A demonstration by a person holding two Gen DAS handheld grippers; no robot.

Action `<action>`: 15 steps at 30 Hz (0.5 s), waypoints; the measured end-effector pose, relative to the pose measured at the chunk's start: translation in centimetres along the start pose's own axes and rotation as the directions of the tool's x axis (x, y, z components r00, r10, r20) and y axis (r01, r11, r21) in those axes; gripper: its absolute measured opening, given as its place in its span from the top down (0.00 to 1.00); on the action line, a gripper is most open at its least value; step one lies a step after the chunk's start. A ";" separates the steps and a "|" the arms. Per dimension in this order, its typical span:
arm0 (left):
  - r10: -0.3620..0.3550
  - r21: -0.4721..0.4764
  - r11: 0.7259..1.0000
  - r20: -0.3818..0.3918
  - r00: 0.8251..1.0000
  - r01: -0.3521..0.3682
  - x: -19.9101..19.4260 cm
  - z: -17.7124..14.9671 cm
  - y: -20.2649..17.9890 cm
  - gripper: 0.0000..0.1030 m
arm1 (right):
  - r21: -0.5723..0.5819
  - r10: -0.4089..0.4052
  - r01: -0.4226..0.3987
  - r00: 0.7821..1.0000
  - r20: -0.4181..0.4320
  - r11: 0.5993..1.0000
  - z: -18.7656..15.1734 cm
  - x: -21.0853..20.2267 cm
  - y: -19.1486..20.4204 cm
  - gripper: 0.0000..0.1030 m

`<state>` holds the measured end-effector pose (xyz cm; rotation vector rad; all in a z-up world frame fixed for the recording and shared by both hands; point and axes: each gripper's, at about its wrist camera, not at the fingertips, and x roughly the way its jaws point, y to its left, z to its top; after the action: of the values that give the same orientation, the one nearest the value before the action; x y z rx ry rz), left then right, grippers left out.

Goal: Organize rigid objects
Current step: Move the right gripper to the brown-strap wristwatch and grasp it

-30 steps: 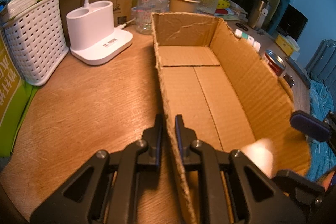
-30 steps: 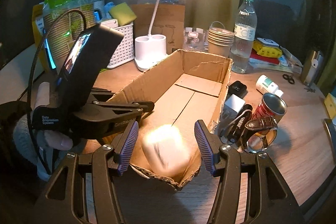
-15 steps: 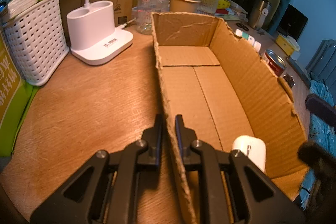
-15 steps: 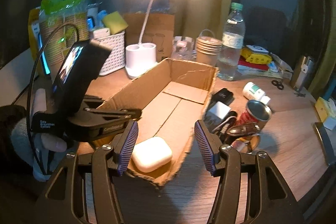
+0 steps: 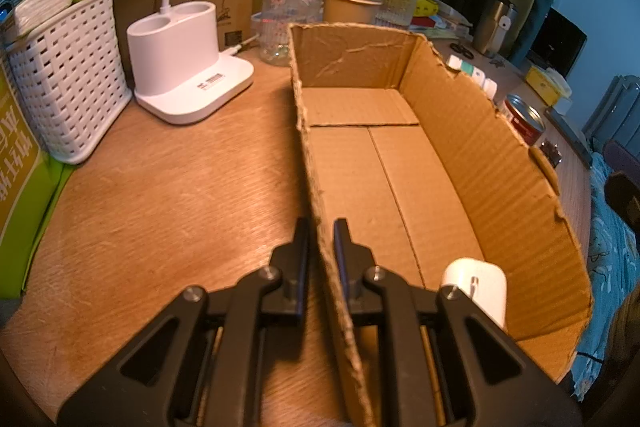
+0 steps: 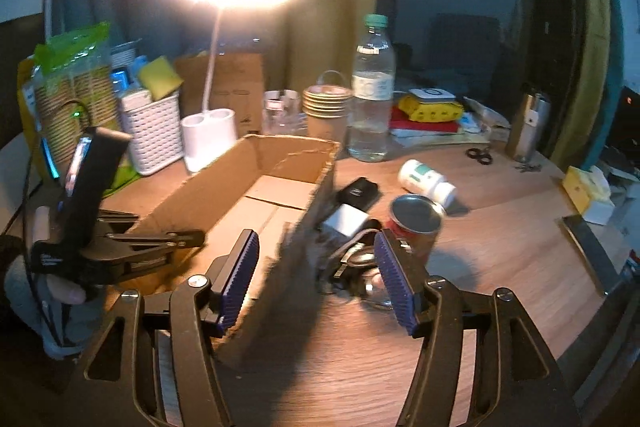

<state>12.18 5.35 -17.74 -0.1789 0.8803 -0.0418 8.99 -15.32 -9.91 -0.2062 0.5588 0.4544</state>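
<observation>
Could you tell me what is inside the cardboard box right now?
The cardboard box holds one small white case at its near end; the rest of the visible floor is bare. The left tool hides part of the near corner.

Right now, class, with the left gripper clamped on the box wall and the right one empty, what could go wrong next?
1. The left gripper pinches only the torn box wall; a tug could tear it or drag the box.
2. The right gripper, jaws opening, hangs over the box's near corner beside a crowded pile; reaching in could tip the can.
</observation>
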 end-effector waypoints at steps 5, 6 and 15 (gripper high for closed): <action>0.000 0.000 1.000 0.000 1.000 0.000 0.0 0.0 0.0 0.87 | 0.024 -0.025 0.026 1.000 -0.014 0.999 -0.5 0.6 -1.3 0.37; 0.000 0.000 1.000 0.000 1.000 0.000 0.0 0.0 0.0 0.87 | 0.031 -0.028 0.029 0.999 -0.019 0.999 -0.6 0.8 -1.6 0.37; 0.000 0.000 1.000 0.000 1.000 0.000 0.0 0.0 0.1 0.87 | 0.068 -0.049 0.054 0.996 -0.072 0.996 -1.9 2.8 -3.5 0.37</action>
<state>12.17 5.40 -17.73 -0.1784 0.8805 -0.0416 11.83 -17.97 -12.80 -0.1701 0.6361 0.3780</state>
